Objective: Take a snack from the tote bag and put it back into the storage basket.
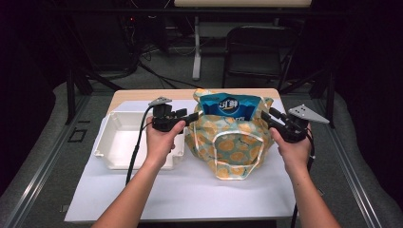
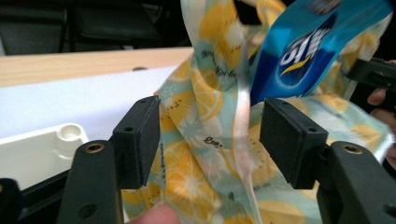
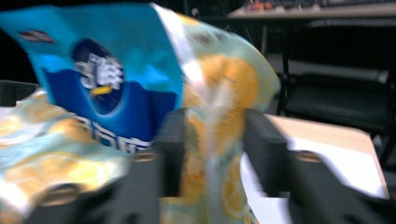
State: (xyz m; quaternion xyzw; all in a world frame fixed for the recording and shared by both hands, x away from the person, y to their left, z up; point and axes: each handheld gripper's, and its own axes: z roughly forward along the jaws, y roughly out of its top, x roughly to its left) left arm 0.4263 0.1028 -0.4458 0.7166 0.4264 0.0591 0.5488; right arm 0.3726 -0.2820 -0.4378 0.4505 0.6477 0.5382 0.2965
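Observation:
A cloth bag (image 1: 233, 142) printed with yellow citrus slices stands at the middle of the table, and a blue snack packet (image 1: 231, 107) sticks up out of its mouth. My left gripper (image 1: 195, 115) is at the bag's left rim. In the left gripper view its jaws (image 2: 210, 121) stand open with the bag's cloth (image 2: 196, 140) loose between them and the packet (image 2: 299, 56) behind. My right gripper (image 1: 266, 116) is at the bag's right rim. The blurred right gripper view has its jaws (image 3: 212, 135) apart around a fold of cloth (image 3: 224, 84), beside the packet (image 3: 107, 84).
A white plastic tray (image 1: 119, 142) lies left of the bag, under my left hand, and its corner (image 2: 37, 149) appears in the left gripper view. A white sheet (image 1: 190, 190) covers the wooden table. A black chair (image 1: 252, 52) stands beyond the far edge.

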